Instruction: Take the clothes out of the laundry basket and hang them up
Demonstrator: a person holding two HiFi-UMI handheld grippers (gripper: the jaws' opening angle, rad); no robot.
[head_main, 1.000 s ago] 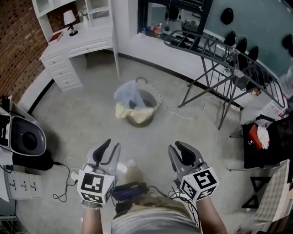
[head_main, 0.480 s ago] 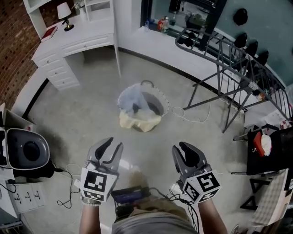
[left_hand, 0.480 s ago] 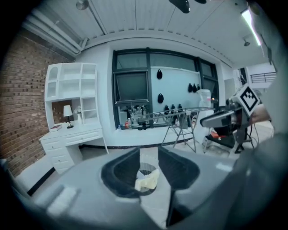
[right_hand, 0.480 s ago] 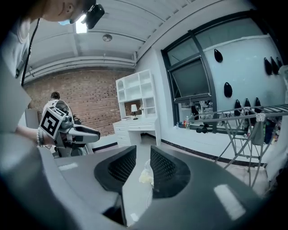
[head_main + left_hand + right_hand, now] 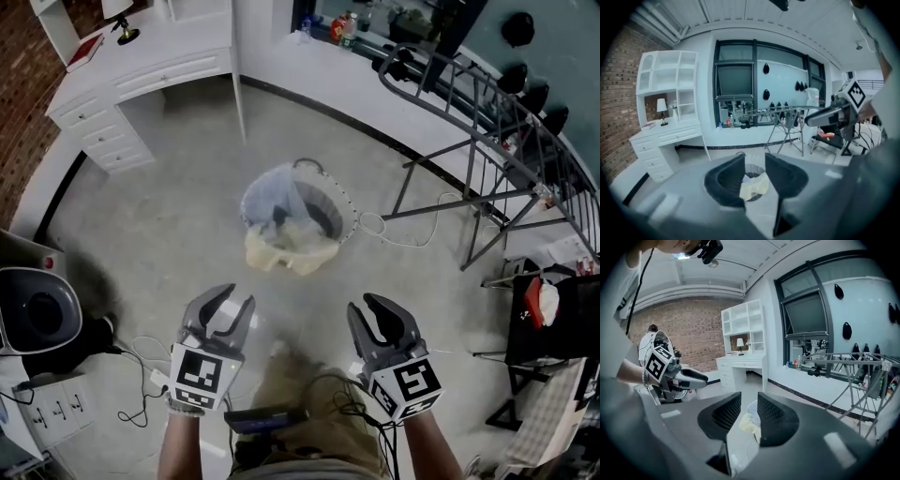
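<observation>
Both grippers are out in front of the person at waist level, side by side and well apart, noses pointing toward 12 o'clock. The left gripper [image 5: 232, 298] shows its jaws at a moderate gap, and its own view confirms it: two dark pads standing apart with nothing between them, only the far-off basket framed in the slot. The right gripper [image 5: 370, 312] has a slightly narrower gap, its jaws have just been easing wider, and there too nothing sits between the pads. So neither gripper is holding anything. Dead ahead at 12 o'clock, well clear of both grippers, the laundry basket [image 5: 348, 212] stands on the pale floor [image 5: 169, 216]. A pale yellow garment [image 5: 279, 251] spills over its near rim and down the side, and a light bluish cloth [image 5: 270, 195] is heaped against the basket's 10 o'clock edge. The clothes are all in or draped on the basket. At 2 o'clock the metal drying rack [image 5: 487, 122] stands open on its splayed legs, near the window wall, with a white cable [image 5: 398, 234] looping across the floor between its feet and the basket. At 10 o'clock a white desk [image 5: 141, 70] with drawers sits in the corner by the brick wall. Over at 9 o'clock a dark round appliance [image 5: 33, 314] sits low at the frame edge, thin cords trailing from it. At 3 o'clock a dark piece of furniture [image 5: 562, 319] carries something red and white on top.
</observation>
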